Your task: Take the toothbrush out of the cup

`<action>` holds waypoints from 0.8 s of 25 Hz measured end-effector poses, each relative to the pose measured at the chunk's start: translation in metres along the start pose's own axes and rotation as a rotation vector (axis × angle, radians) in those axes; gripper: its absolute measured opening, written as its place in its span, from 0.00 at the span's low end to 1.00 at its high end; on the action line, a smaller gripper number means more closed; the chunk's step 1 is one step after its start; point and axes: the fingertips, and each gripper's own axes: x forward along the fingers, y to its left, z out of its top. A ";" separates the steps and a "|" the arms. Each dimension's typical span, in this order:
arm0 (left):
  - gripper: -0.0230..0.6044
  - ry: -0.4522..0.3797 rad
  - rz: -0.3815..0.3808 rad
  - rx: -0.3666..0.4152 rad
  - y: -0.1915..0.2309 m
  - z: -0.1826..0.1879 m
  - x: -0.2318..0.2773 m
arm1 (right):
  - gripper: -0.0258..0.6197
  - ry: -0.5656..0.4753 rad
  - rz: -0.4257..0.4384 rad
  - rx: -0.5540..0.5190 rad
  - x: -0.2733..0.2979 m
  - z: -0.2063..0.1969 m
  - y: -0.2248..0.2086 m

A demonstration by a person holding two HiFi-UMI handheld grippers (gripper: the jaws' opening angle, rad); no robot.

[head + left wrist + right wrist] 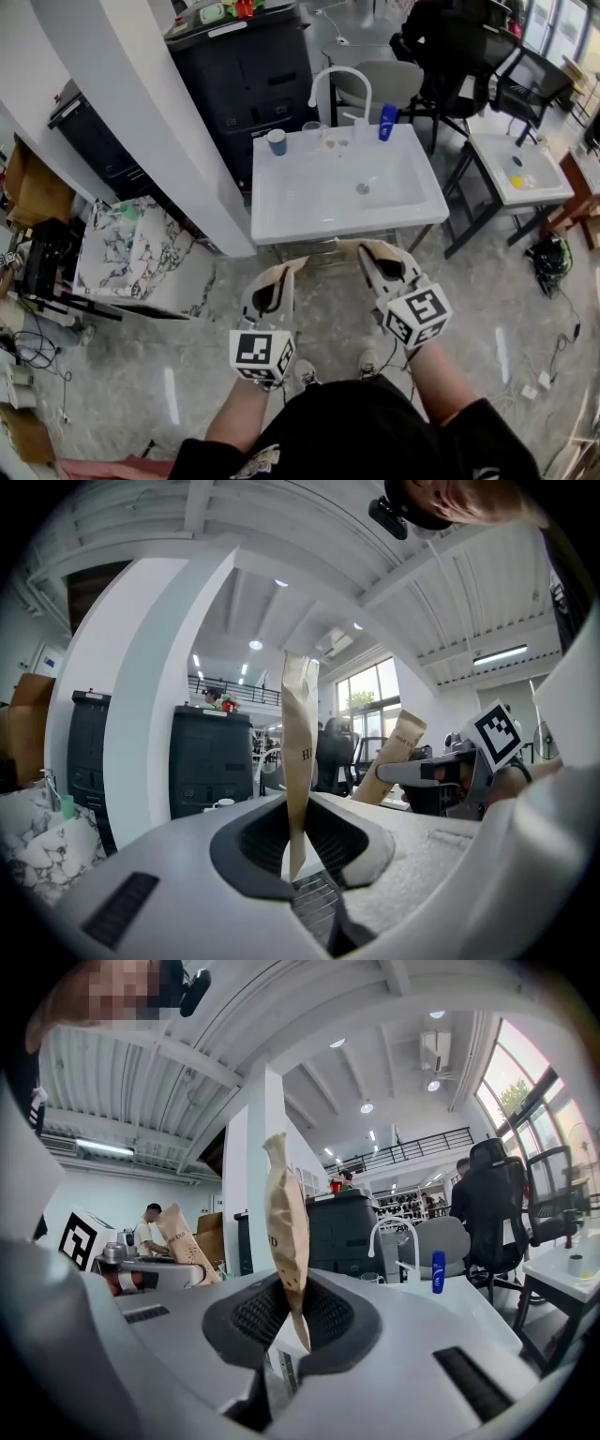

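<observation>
Progress was nil as far as I could judge. My left gripper (281, 274) and right gripper (375, 251) hovered level, short of the sink (281, 211), each with its jaws clenched together on nothing. A blue cup (277, 142) and a glass (312, 131) stood at the sink's back edge, well apart from both grippers. The toothbrush was too small for me to make out. Reaching, gripping and lifting it out all remained to be done.
</observation>
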 end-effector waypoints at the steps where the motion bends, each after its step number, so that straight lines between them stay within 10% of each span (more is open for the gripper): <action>1: 0.11 -0.001 0.002 0.003 0.000 0.001 0.000 | 0.08 0.001 0.000 -0.001 0.000 0.000 0.000; 20: 0.11 0.007 0.020 0.005 0.008 0.001 0.005 | 0.08 0.015 0.008 0.010 0.009 -0.003 -0.005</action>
